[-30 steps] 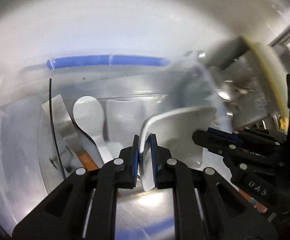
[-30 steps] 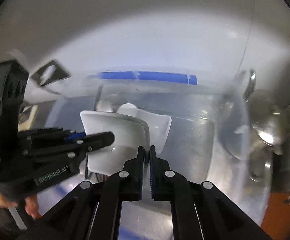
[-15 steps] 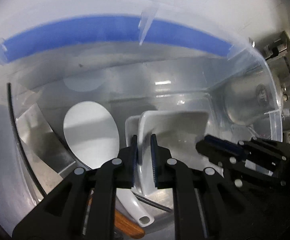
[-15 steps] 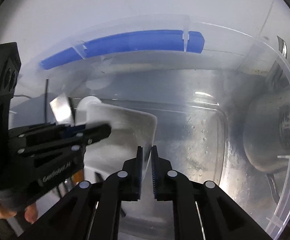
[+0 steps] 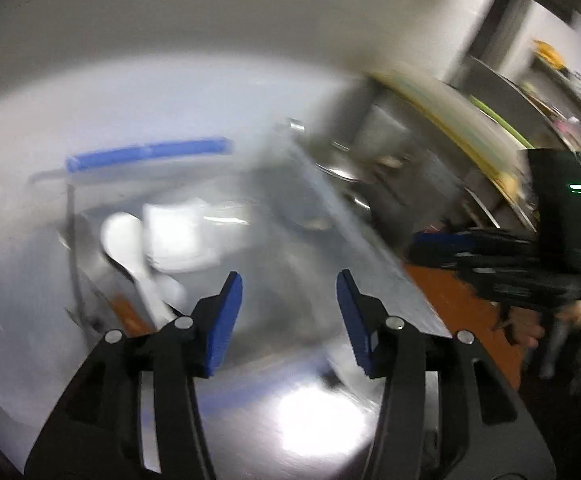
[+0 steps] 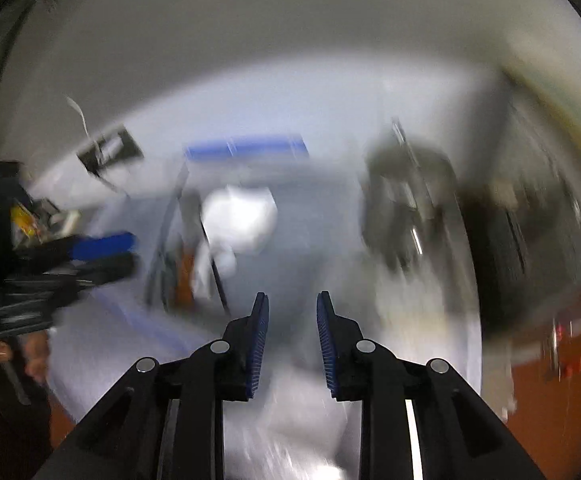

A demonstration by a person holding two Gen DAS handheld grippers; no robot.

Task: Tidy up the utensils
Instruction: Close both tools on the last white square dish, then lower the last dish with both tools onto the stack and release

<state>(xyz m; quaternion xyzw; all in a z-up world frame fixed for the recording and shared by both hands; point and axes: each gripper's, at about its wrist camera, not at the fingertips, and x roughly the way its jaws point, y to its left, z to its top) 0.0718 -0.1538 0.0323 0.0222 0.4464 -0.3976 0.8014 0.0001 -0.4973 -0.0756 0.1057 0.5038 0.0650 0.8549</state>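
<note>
Blurred clear bin [image 5: 218,184], both tongs [image 5: 289,312] [image 6: 292,334] agape, empty

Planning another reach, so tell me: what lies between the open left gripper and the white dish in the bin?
In the left wrist view, nothing solid separates the left gripper from the white dish; only the white spoon lies left of that line.

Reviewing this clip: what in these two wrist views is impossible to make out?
- Left wrist view: motion blur hides how the square white dish and white spoon rest in the clear plastic bin.
- Right wrist view: blur smears the metal items at right beyond identifying.
- Bin's near wall: cut off behind both open grippers.
</note>
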